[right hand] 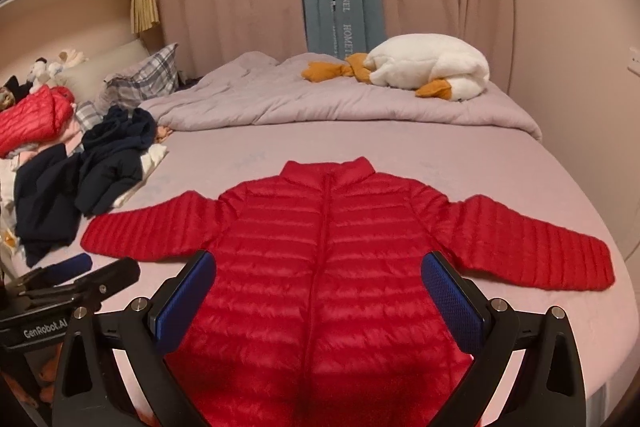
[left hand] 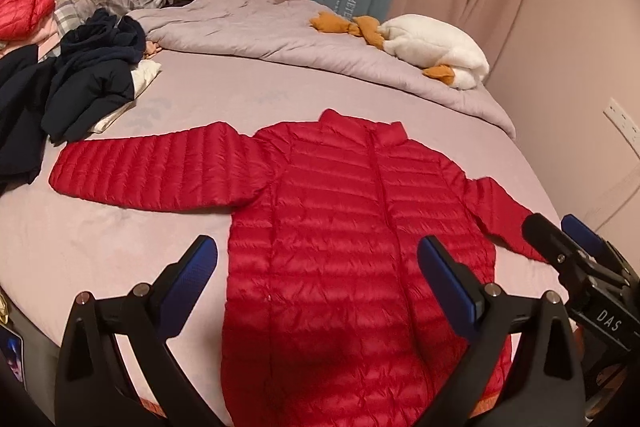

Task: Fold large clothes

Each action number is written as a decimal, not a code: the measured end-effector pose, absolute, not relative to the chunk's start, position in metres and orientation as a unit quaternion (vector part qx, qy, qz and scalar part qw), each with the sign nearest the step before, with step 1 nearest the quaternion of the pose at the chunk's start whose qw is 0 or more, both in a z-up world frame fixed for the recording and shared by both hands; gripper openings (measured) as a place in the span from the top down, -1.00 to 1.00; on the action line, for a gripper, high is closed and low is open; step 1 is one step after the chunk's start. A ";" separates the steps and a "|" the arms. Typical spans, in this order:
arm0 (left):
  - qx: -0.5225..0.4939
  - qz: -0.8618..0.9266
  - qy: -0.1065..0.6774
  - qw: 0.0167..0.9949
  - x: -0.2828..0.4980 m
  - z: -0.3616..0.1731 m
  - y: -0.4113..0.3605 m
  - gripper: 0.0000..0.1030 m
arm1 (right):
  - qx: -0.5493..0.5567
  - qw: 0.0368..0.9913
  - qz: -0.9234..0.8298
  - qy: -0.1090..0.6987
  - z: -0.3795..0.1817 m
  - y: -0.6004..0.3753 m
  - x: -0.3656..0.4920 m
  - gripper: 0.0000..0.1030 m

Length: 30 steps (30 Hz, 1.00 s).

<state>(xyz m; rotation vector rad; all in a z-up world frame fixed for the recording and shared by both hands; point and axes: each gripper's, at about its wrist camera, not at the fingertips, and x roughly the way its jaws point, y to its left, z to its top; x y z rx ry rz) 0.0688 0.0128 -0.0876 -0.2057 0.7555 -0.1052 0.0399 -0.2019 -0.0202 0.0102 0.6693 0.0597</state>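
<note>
The bed (right hand: pixel 400 155), covered in a pale lilac sheet, fills both views. A rumpled lilac duvet (right hand: pixel 280 99) lies across its far side, toward 12 o'clock. The red quilted jacket (right hand: pixel 320 267) lies flat, front up and zipped, in the middle of the bed, its collar pointing to 12 o'clock and its sleeves spread out toward 9 and 3 o'clock. At 10 o'clock from the jacket sits a heap of dark navy clothes (right hand: pixel 92 179), just beside the tip of the left-hand sleeve. Further out at 10 o'clock rests a second red padded garment (right hand: pixel 36 119). A white plush goose (right hand: pixel 432 67) with orange feet lies on the duvet at 1 o'clock.

The left claw (left hand: pixel 318 275) hangs over the lower half of the jacket, released, its blue pads wide apart with nothing between them. The right claw (right hand: pixel 320 291) hangs likewise over the jacket's body, released and grasping nothing.
</note>
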 end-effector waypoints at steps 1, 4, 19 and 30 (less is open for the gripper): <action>-0.096 -0.051 0.365 0.925 0.066 -0.087 0.011 -0.95 | 0.005 0.945 0.025 0.327 -0.020 -0.203 0.038 -0.99; -0.086 -0.051 0.359 0.928 0.060 -0.086 0.008 -0.95 | 0.011 0.946 0.020 0.323 -0.020 -0.205 0.036 -0.99; -0.103 -0.059 0.358 0.926 0.050 -0.090 0.017 -0.97 | 0.008 0.946 0.017 0.325 -0.033 -0.193 0.029 -0.99; -0.127 -0.065 0.368 0.919 0.055 -0.095 0.022 -1.00 | 0.004 0.947 0.034 0.320 -0.034 -0.187 0.033 -0.99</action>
